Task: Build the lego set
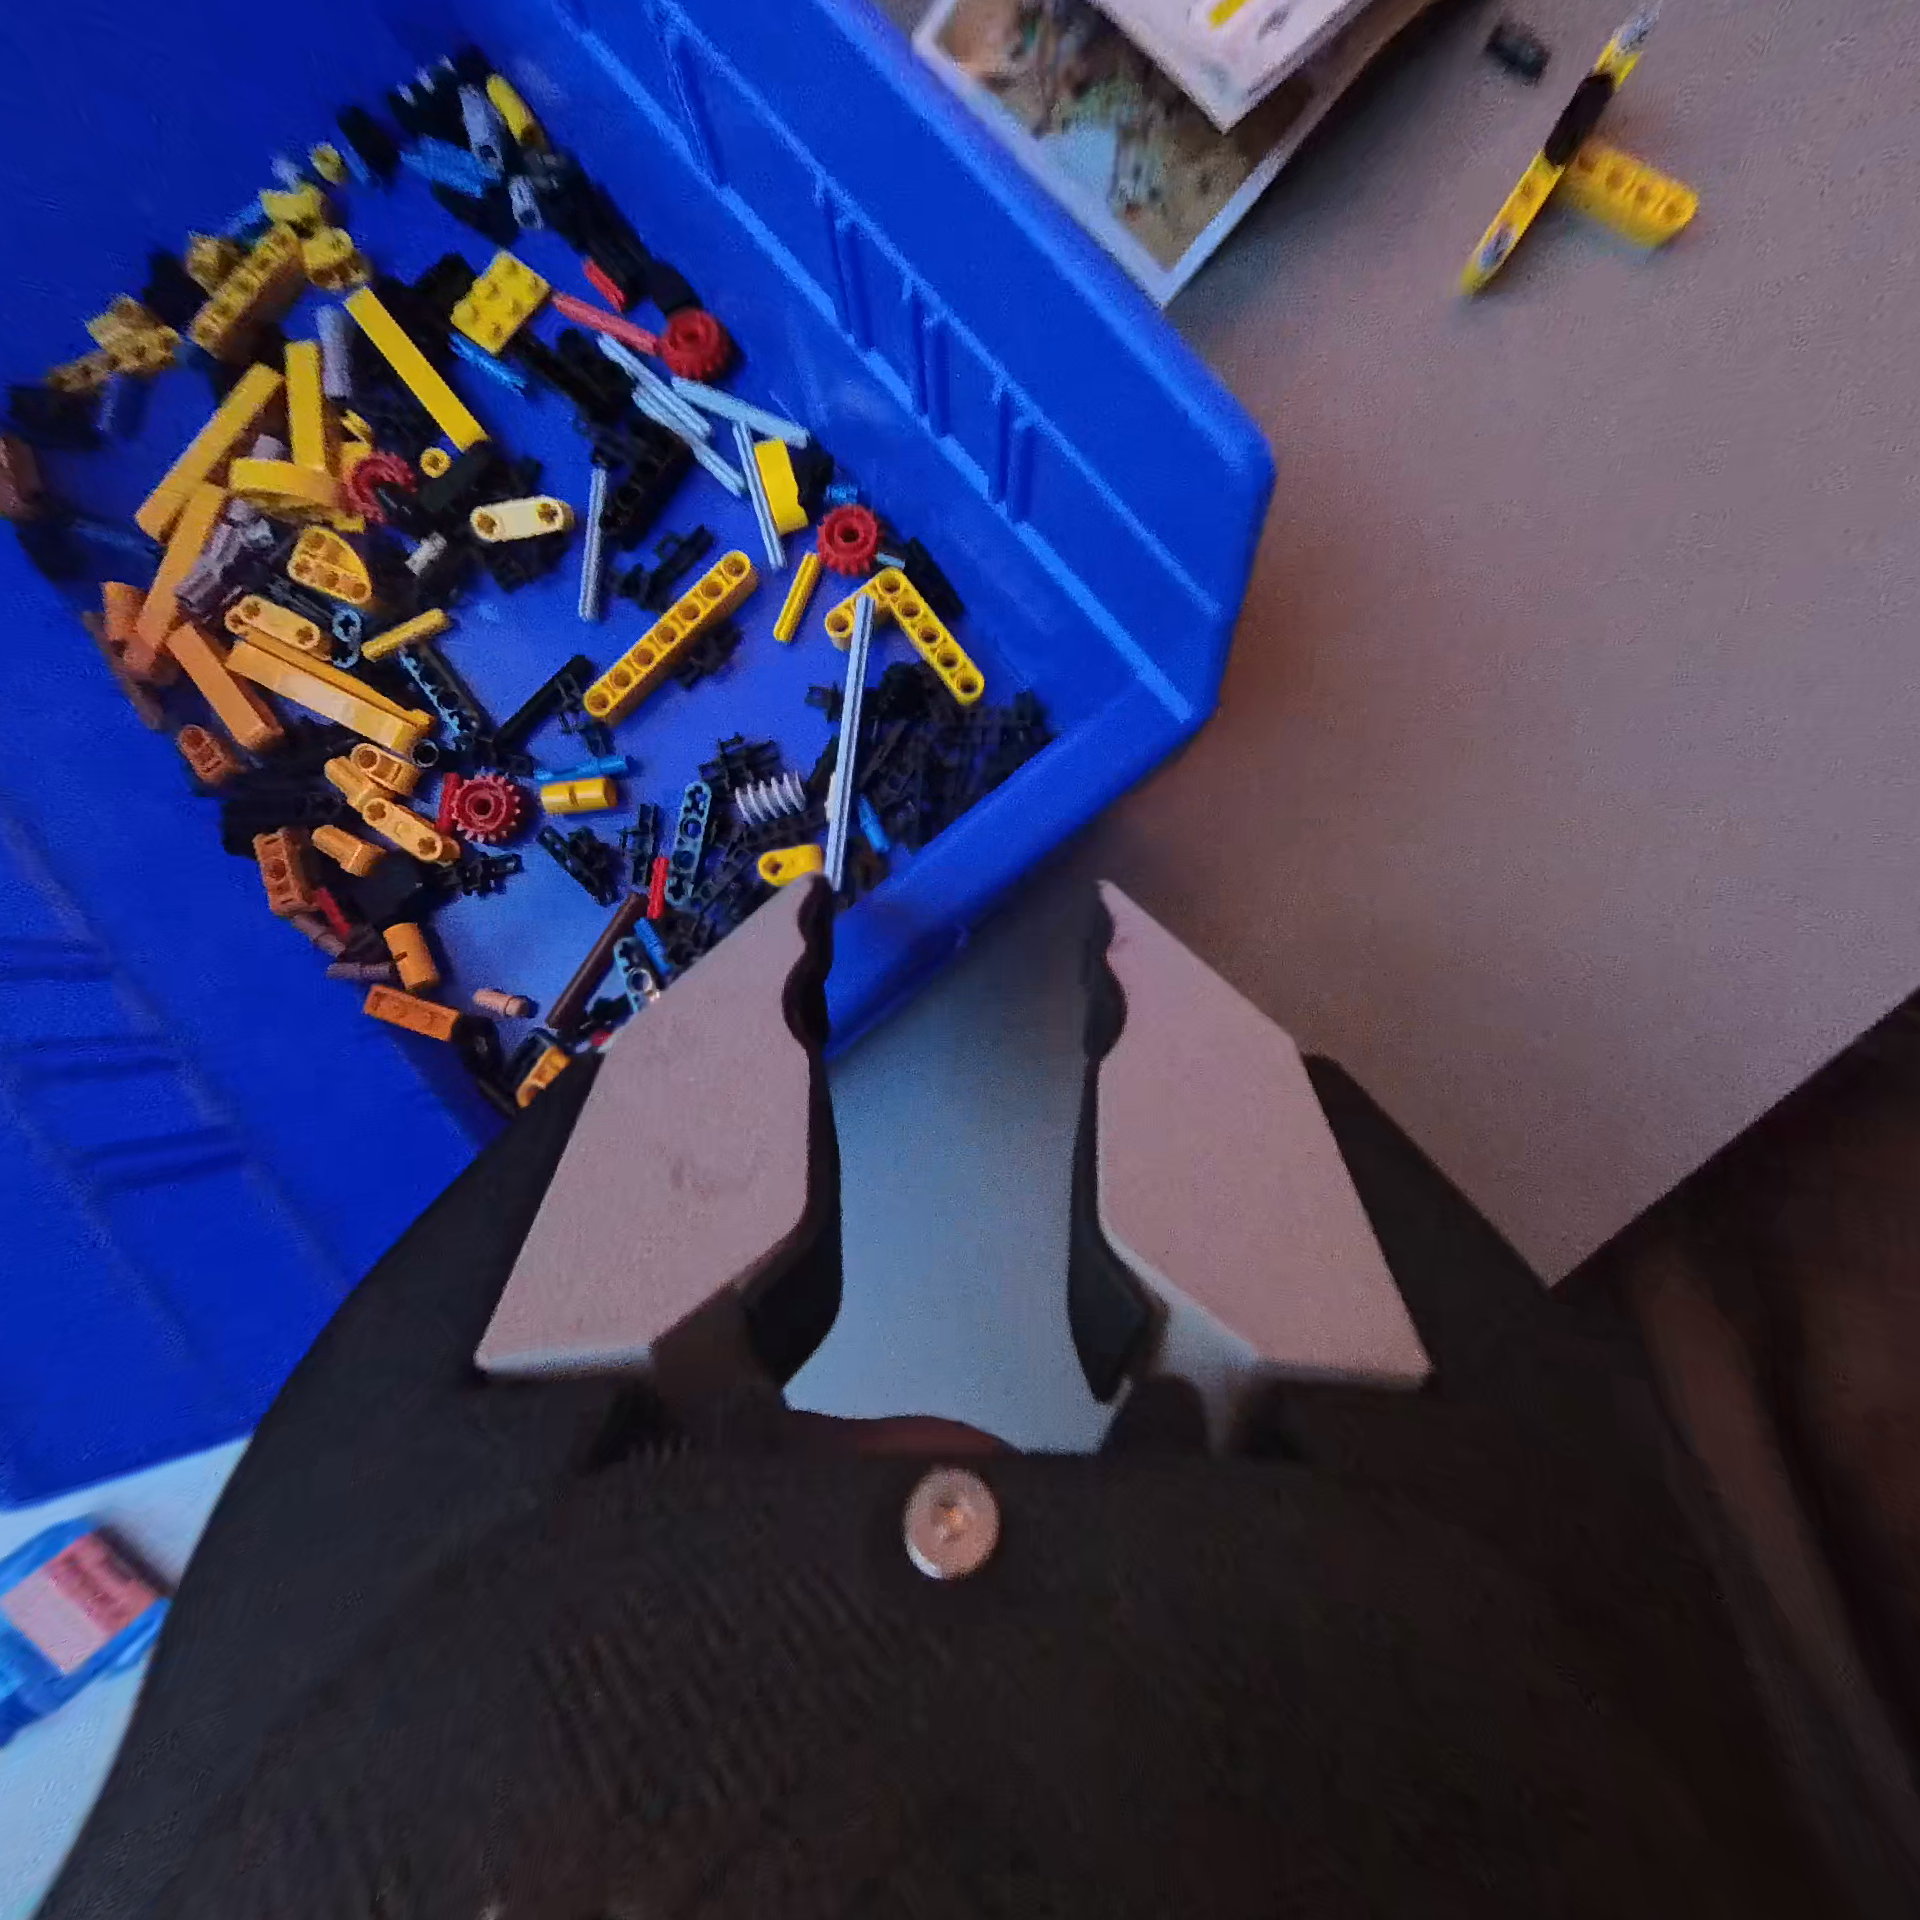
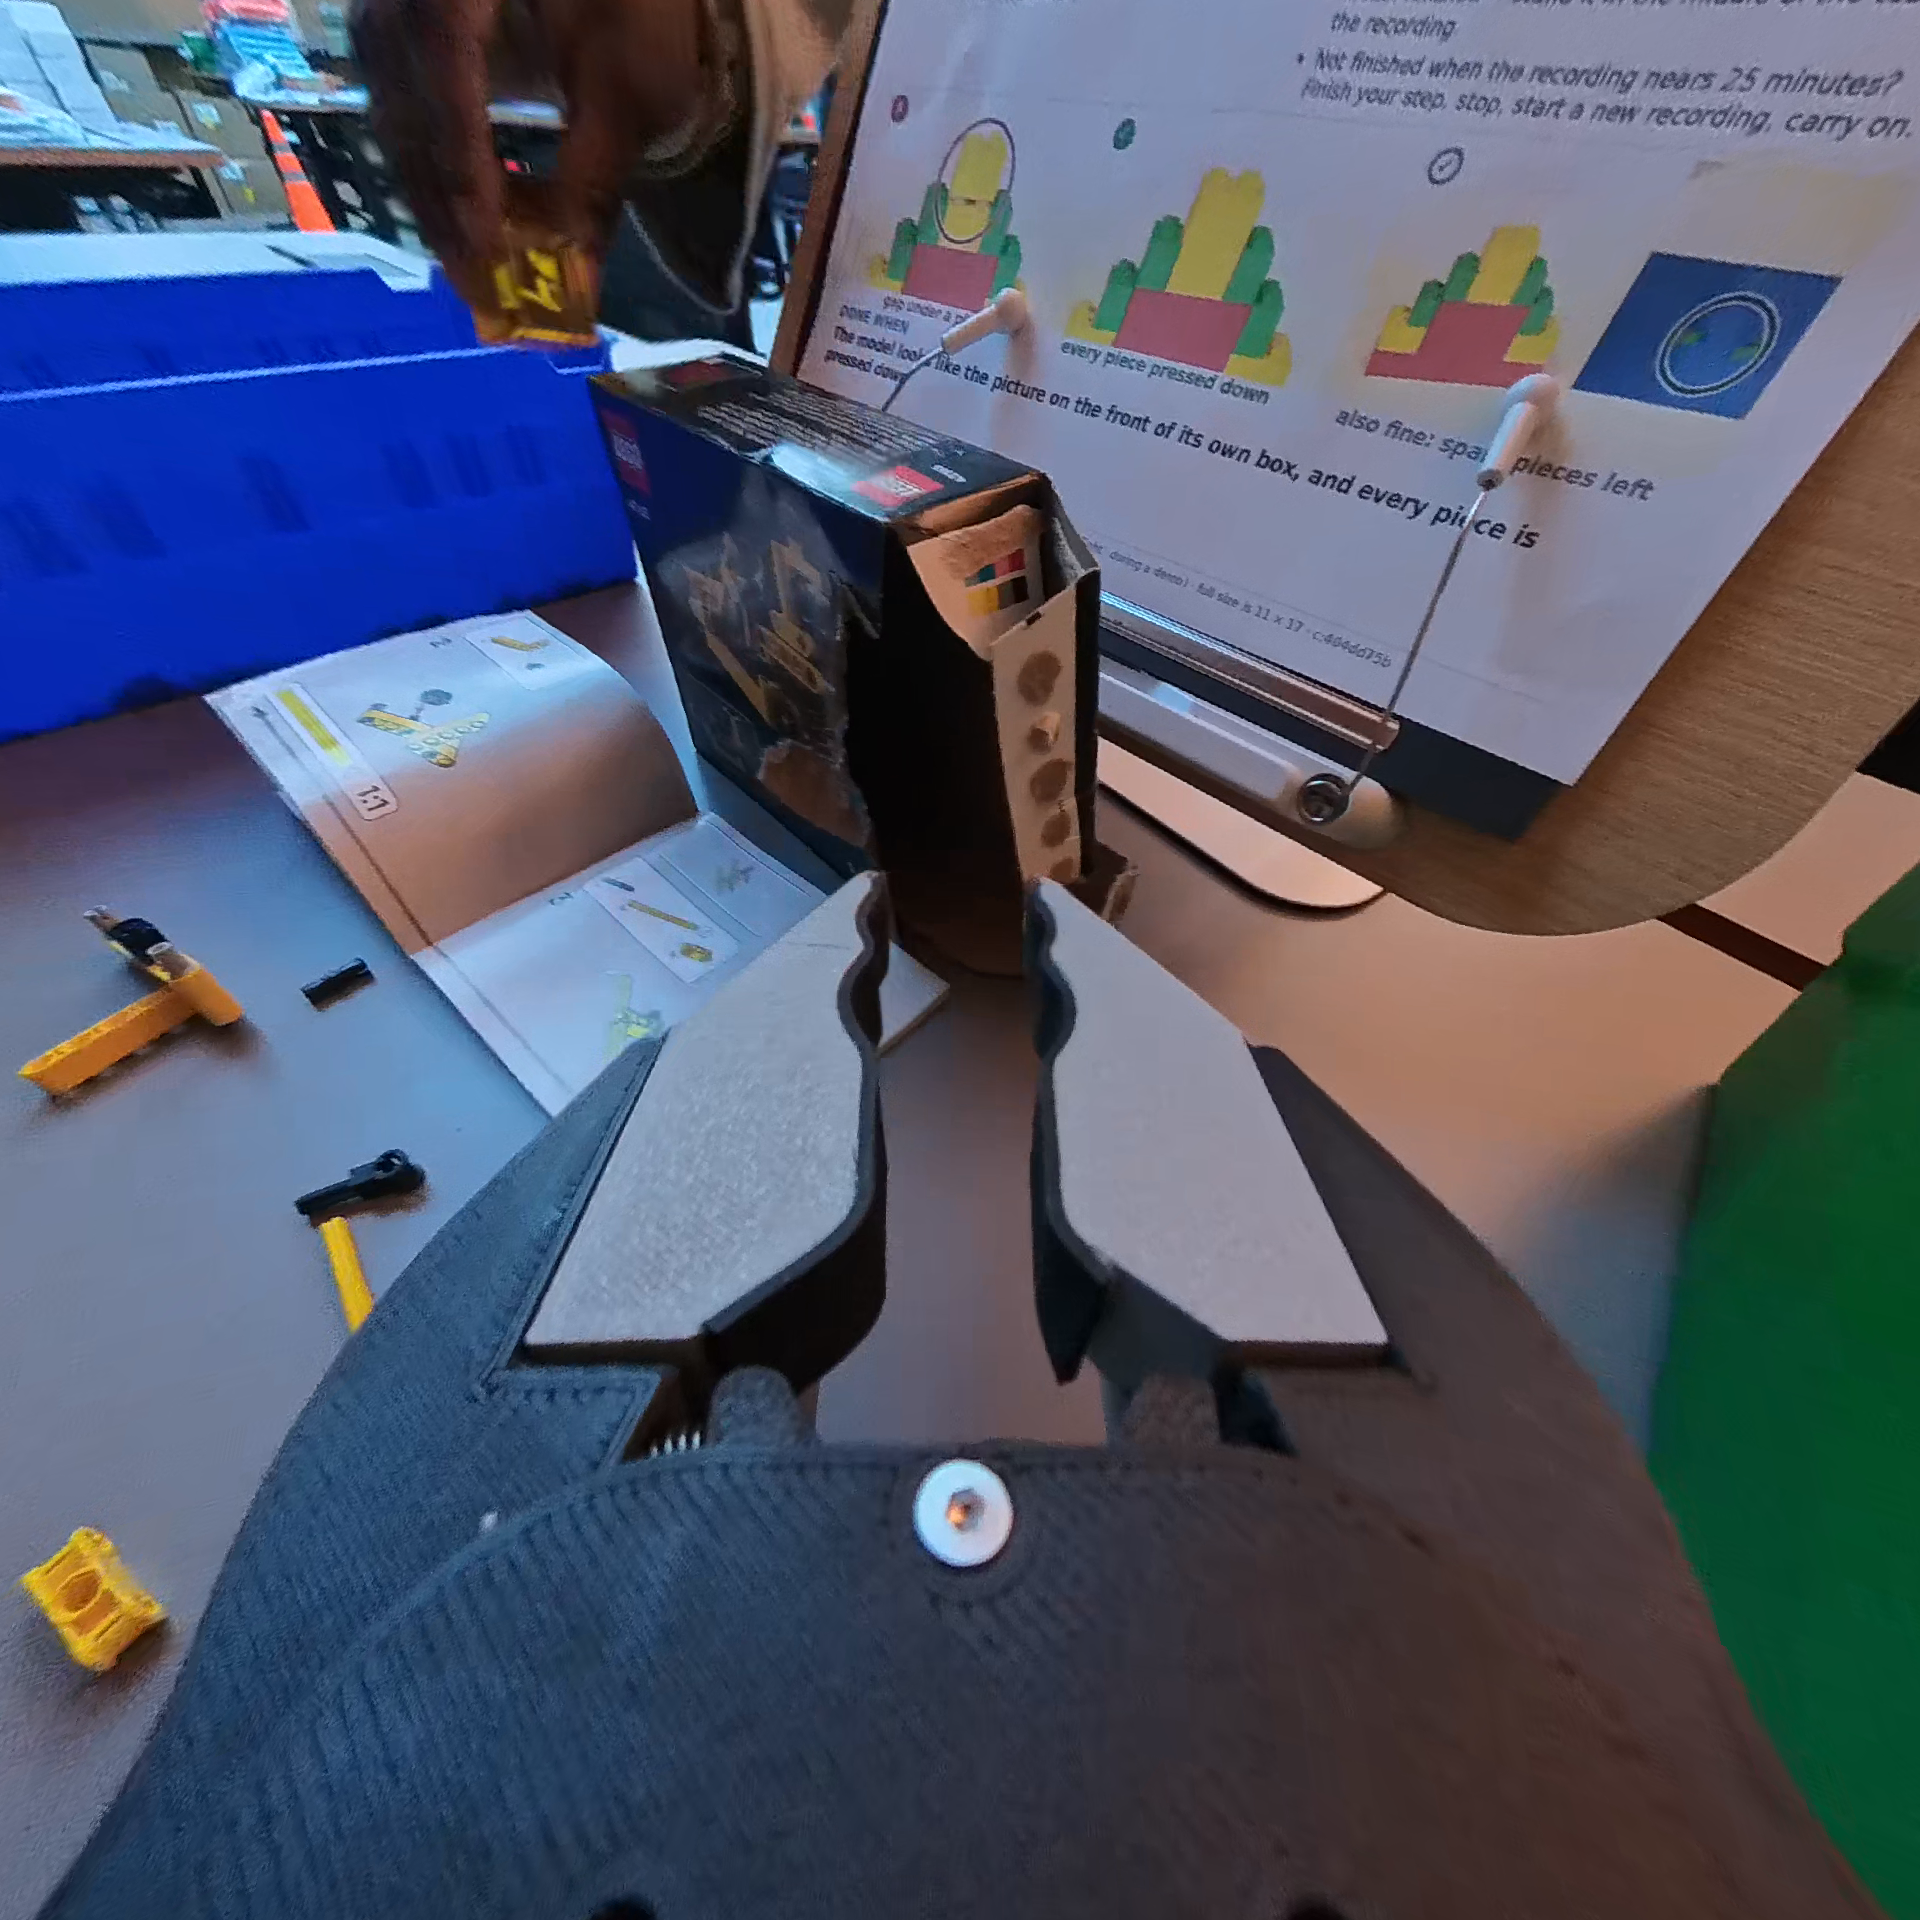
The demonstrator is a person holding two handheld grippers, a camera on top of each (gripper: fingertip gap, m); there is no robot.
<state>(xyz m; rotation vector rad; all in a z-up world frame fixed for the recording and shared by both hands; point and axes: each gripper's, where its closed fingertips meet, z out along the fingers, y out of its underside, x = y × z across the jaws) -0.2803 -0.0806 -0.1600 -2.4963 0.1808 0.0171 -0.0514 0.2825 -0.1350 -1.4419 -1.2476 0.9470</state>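
A blue bin (image 1: 1039,343) holds many loose yellow, black, red and grey Lego pieces (image 1: 520,623). My left gripper (image 1: 956,894) is open and empty, above the bin's near corner. A small yellow and black assembly (image 1: 1579,177) lies on the table beyond the bin; it also shows in the right wrist view (image 2: 135,997). My right gripper (image 2: 956,894) is open and empty, just in front of the dark Lego box (image 2: 852,644). The open instruction booklet (image 2: 468,769) lies left of the box. A black pin (image 2: 338,980), a black and yellow axle piece (image 2: 353,1216) and a yellow connector (image 2: 88,1595) lie on the table.
A sheet with pictures and writing (image 2: 1351,312) stands on a wooden board behind the box. A green surface (image 2: 1808,1351) is at the right. A person (image 2: 582,156) stands behind the bin (image 2: 291,499). The table edge (image 1: 1662,1195) runs right of my left gripper.
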